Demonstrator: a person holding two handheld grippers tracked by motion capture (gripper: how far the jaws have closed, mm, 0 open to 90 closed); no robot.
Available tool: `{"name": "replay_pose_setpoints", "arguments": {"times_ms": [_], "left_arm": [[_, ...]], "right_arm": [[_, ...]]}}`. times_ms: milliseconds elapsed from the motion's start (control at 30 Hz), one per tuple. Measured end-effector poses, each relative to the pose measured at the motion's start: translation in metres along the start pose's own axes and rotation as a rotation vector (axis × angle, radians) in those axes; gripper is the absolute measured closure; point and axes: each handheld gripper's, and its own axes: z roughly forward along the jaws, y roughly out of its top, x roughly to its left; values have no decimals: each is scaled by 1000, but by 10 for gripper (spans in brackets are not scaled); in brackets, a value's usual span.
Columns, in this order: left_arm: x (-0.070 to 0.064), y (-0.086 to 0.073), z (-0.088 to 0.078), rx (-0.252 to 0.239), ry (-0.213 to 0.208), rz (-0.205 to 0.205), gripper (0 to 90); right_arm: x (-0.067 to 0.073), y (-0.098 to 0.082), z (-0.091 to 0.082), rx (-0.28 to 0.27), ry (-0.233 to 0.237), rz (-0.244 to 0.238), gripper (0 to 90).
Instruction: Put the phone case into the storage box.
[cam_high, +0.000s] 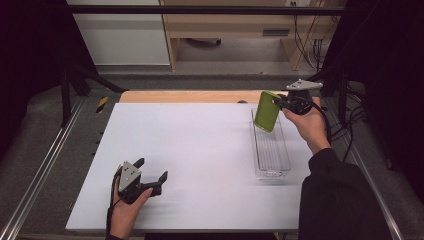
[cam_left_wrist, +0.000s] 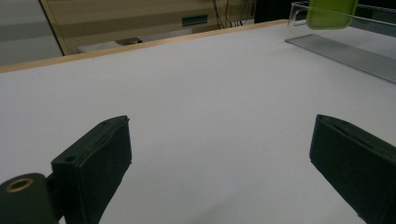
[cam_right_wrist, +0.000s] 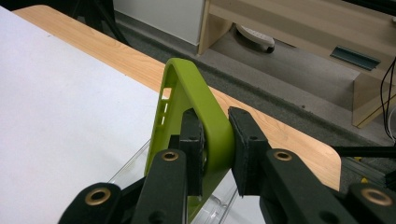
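Note:
A green phone case (cam_high: 267, 111) hangs tilted above the far end of a clear plastic tray (cam_high: 271, 150) at the table's right. My right gripper (cam_high: 281, 102) is shut on the case's upper edge. In the right gripper view the black pads (cam_right_wrist: 244, 145) pinch the green wall of the case (cam_right_wrist: 205, 116) from both sides. My left gripper (cam_high: 151, 169) rests low over the white table near its front left, open with nothing between its jaws. The left gripper view shows bare table between the jaws, with the green case (cam_left_wrist: 330, 13) and tray (cam_left_wrist: 348, 52) far off.
The white table top (cam_high: 190, 155) lies on a wooden board (cam_high: 190, 96) whose far edge shows. Metal frame rails (cam_high: 40, 170) run along both sides. A wooden cabinet (cam_high: 240, 25) and cables stand on the floor beyond the table.

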Motion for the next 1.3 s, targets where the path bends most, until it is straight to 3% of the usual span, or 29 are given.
{"name": "replay_pose_setpoints", "arguments": {"times_ms": [667, 1300], "left_arm": [[1, -1, 0, 3, -2, -7, 52], [1, -1, 0, 5, 0, -6, 52]], "right_arm": [[4, -8, 25, 14, -1, -22, 765], [2, -10, 29, 12, -15, -40, 765]]}}
